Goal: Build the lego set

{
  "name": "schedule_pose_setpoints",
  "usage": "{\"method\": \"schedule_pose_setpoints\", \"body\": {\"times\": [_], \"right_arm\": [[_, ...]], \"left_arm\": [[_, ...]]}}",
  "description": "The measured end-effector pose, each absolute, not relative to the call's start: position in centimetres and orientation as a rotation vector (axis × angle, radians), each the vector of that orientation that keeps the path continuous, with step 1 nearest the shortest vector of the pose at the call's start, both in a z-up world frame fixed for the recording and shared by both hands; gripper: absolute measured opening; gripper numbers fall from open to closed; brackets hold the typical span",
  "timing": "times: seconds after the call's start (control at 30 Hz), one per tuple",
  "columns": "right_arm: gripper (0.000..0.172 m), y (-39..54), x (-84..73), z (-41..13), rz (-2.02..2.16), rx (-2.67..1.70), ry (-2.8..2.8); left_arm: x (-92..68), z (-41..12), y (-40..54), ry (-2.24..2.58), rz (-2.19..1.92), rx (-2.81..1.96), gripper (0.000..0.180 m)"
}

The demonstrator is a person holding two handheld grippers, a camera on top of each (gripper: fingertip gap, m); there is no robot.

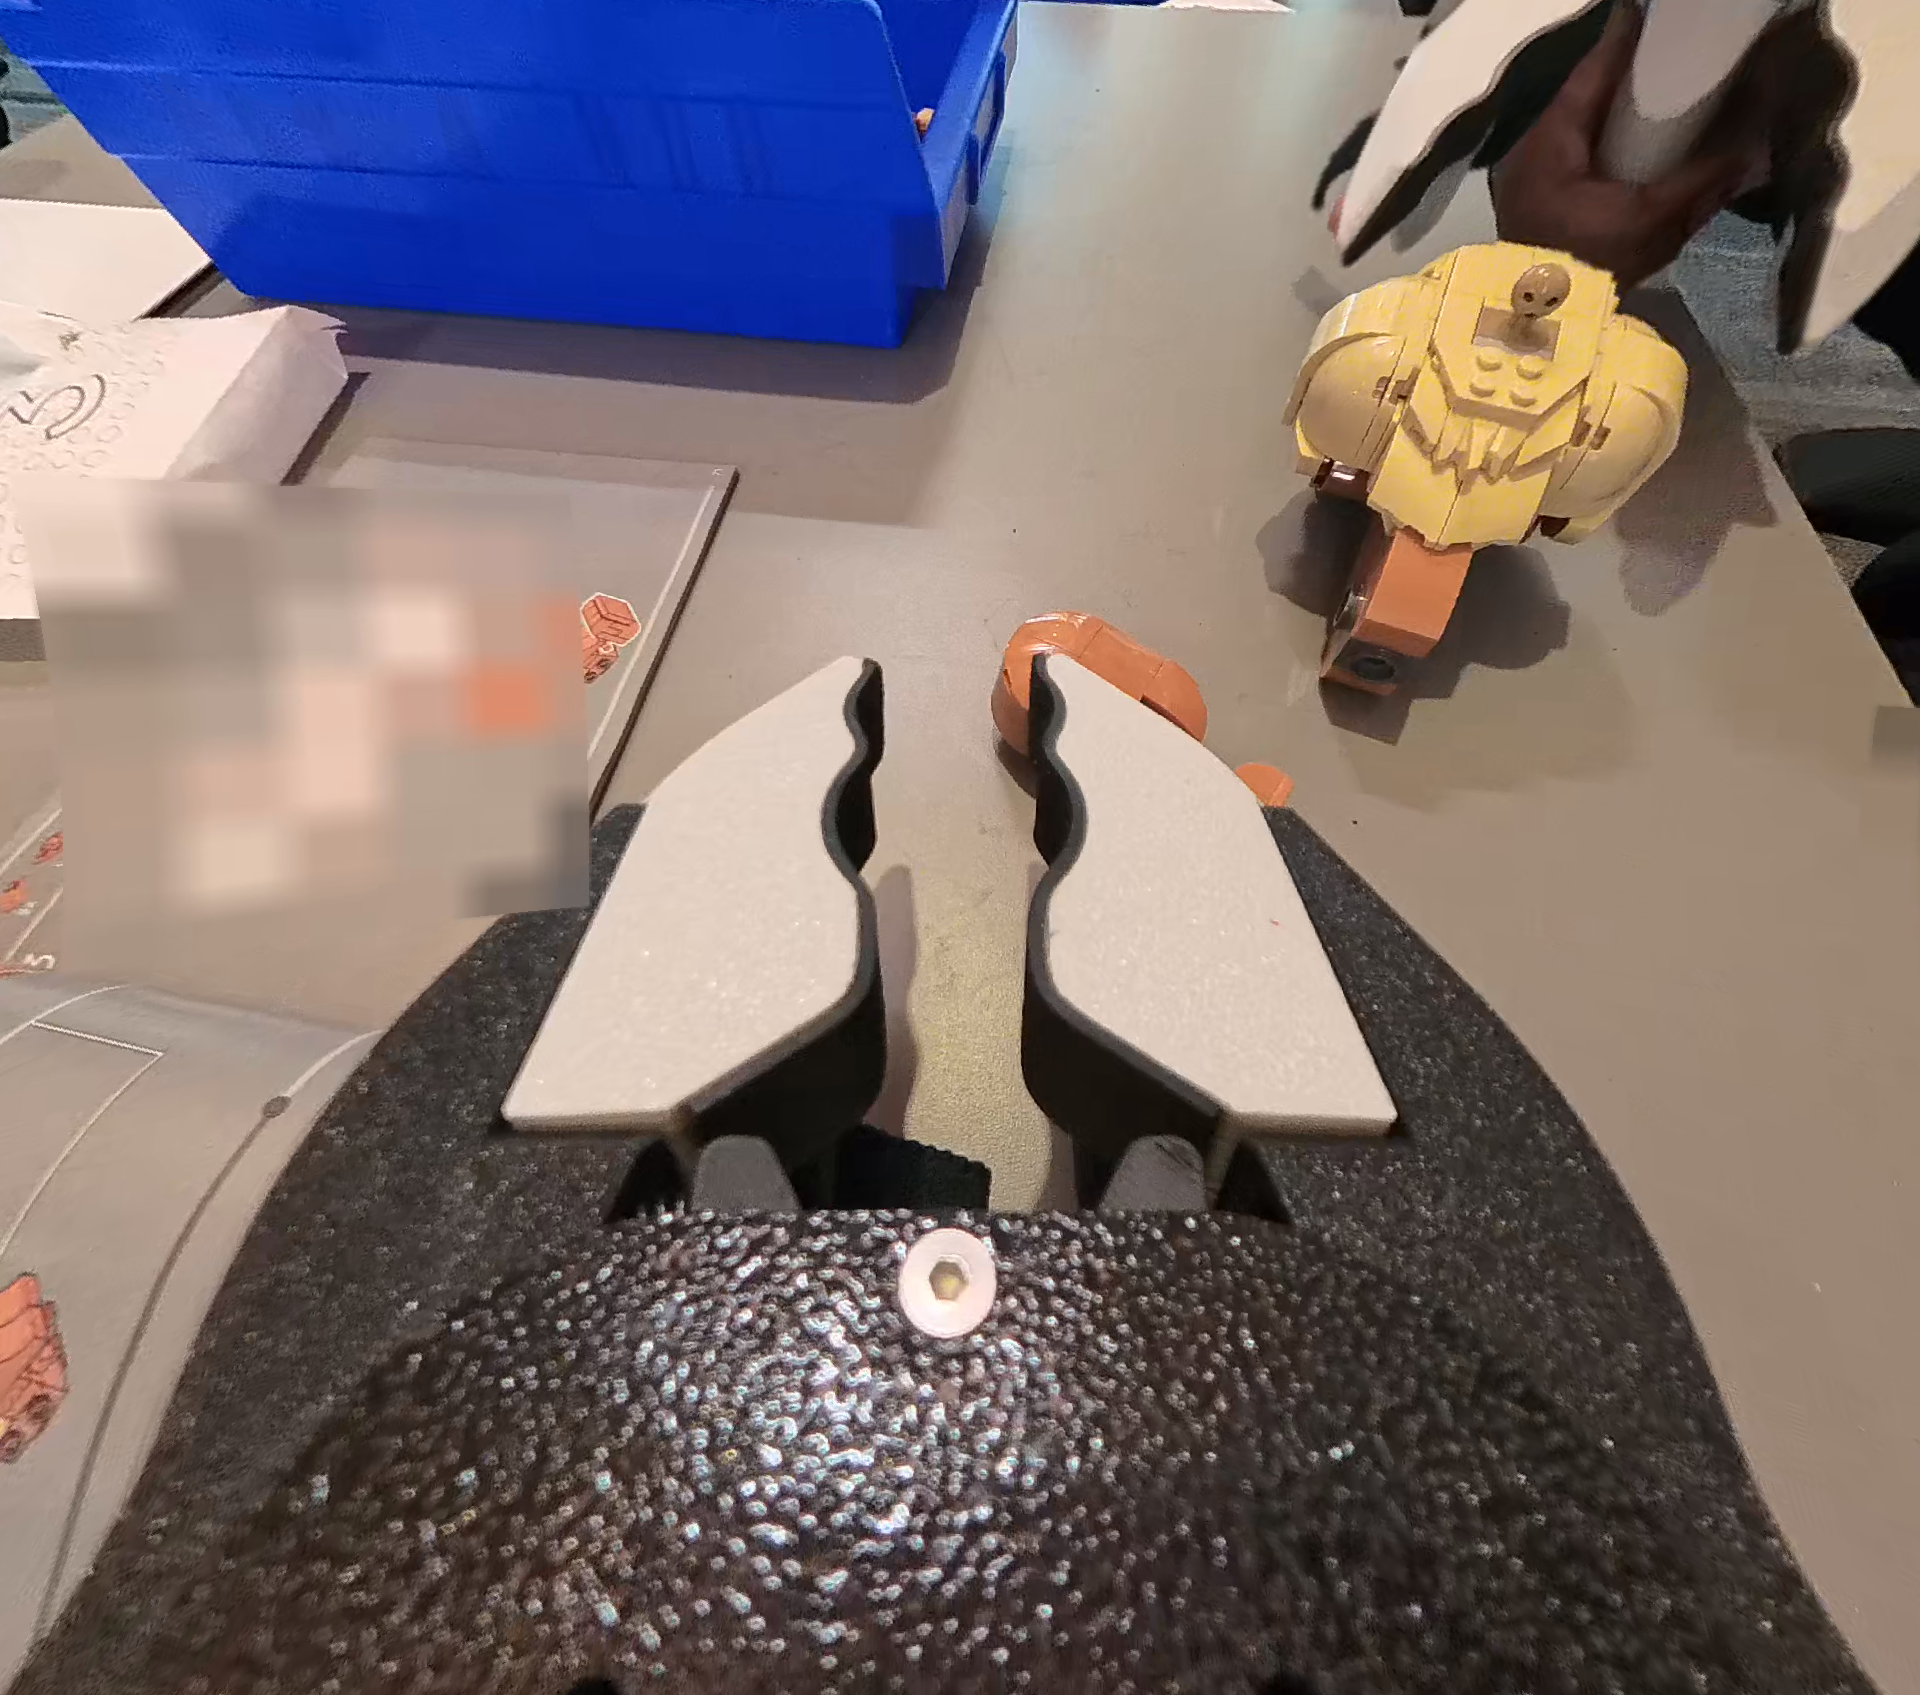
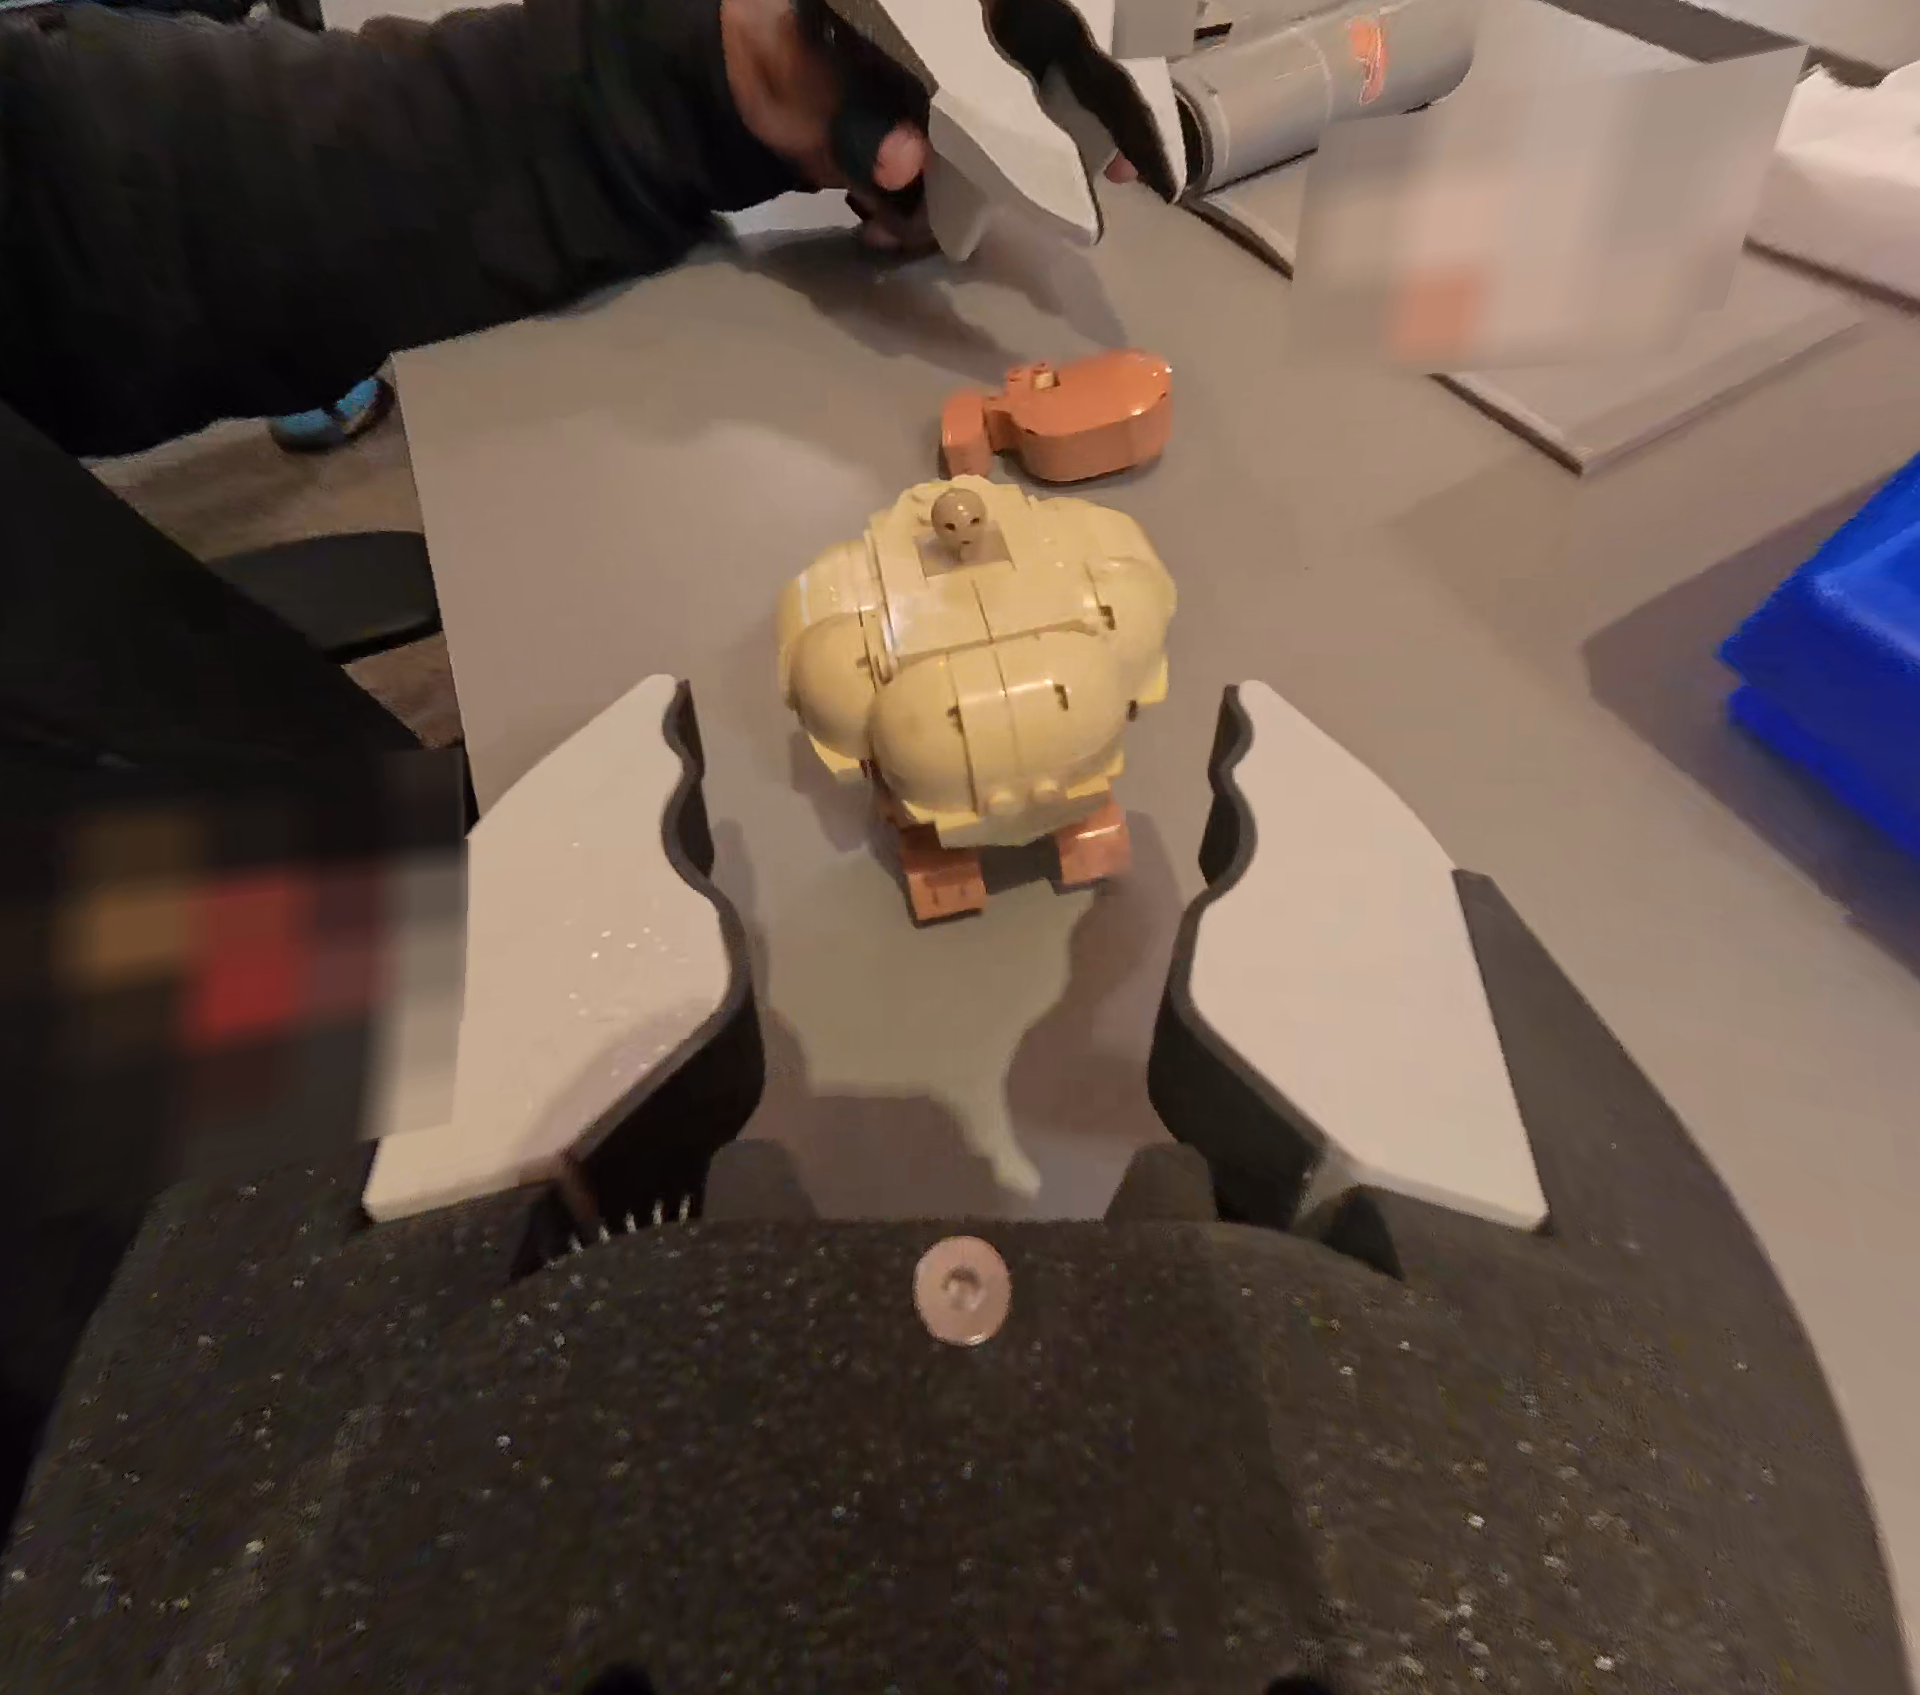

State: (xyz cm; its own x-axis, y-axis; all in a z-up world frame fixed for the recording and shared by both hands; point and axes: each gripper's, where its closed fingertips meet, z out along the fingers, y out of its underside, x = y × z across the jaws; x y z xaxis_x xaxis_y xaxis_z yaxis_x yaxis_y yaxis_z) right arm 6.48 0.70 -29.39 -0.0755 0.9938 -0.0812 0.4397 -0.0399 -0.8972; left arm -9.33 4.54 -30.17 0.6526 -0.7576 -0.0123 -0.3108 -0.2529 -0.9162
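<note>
We see two hand-held grippers over a grey table (image 1: 1143,295). The left gripper (image 1: 961,689) hovers with its jaws a little apart and only bare tabletop between them. An orange-brown curved brick piece (image 1: 1122,658) lies on the table at about one o'clock from its tips, partly hidden behind the right-hand finger; whether that finger touches it we cannot tell. In the right wrist view the same piece (image 2: 1070,419) lies clear of that gripper (image 2: 1132,180), at twelve o'clock beyond the model.

The right gripper (image 2: 956,710) has its jaws spread wide and grips nothing. A cream-yellow brick-built model (image 2: 977,669) with brown feet and a small round knob on top stands on the table between and just ahead of the fingertips, a gap showing on each side.

In the left wrist view blue storage bins (image 1: 520,118) sit at eleven o'clock, and a booklet (image 1: 644,544) lies at nine o'clock.
</note>
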Motion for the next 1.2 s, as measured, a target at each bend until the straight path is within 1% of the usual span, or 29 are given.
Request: {"method": "schedule_pose_setpoints", "body": {"times": [0.07, 0.13, 0.17, 0.2, 0.23, 0.37, 0.67, 0.73, 0.87, 0.93, 1.0, 1.07, 1.2], "right_arm": [[0.101, 0.7, 5.6, -30.3, 1.061, -1.582, -1.572], [0.102, 1.0, 4.9, -31.1, 0.986, -1.619, -1.587], [0.096, 1.3, 4.5, -31.2, 0.952, -1.625, -1.575], [0.085, 1.3, 4.2, -31.1, 0.962, -1.633, -1.568], [0.084, 1.7, 3.9, -31.2, 0.949, -1.652, -1.538], [0.084, 3.6, 4.2, -31.1, 0.906, -1.698, -1.470], [0.084, 11.6, 9.4, -31.2, 0.747, -1.865, -1.244], [0.080, 12.1, 10.3, -30.1, 0.756, -1.829, -1.210], [0.078, 10.5, 11.6, -24.5, 0.854, -1.660, -1.137], [0.075, 8.0, 10.2, -22.9, 0.875, -1.590, -1.200], [0.074, 4.8, 6.9, -23.0, 0.913, -1.546, -1.302], [0.075, 2.4, 2.8, -24.5, 0.912, -1.512, -1.391], [0.077, 2.5, -5.0, -27.1, 0.868, -1.513, -1.416]], "left_arm": [[-9.3, -30.2, 4.5, 0.851, -0.534, -1.834, 0.026], [-9.4, -30.2, 4.6, 0.848, -0.533, -1.837, 0.026], [-9.4, -30.2, 4.6, 0.845, -0.533, -1.838, 0.026], [-9.4, -30.2, 4.6, 0.843, -0.532, -1.840, 0.026], [-9.4, -30.2, 4.6, 0.841, -0.532, -1.842, 0.026], [-9.5, -30.2, 4.7, 0.836, -0.531, -1.844, 0.026], [-9.6, -30.4, 4.8, 0.830, -0.514, -1.863, 0.026], [-9.6, -30.4, 4.9, 0.828, -0.510, -1.862, 0.027], [-9.9, -30.2, 5.0, 0.813, -0.499, -1.857, 0.031], [-10.6, -30.1, 5.3, 0.803, -0.455, -1.868, 0.035], [-11.3, -29.6, 5.7, 0.762, -0.418, -1.860, 0.039], [-12.1, -28.8, 6.2, 0.700, -0.394, -1.837, 0.041], [-14.4, -28.2, 7.4, 0.563, -0.315, -1.829, 0.046]]}}
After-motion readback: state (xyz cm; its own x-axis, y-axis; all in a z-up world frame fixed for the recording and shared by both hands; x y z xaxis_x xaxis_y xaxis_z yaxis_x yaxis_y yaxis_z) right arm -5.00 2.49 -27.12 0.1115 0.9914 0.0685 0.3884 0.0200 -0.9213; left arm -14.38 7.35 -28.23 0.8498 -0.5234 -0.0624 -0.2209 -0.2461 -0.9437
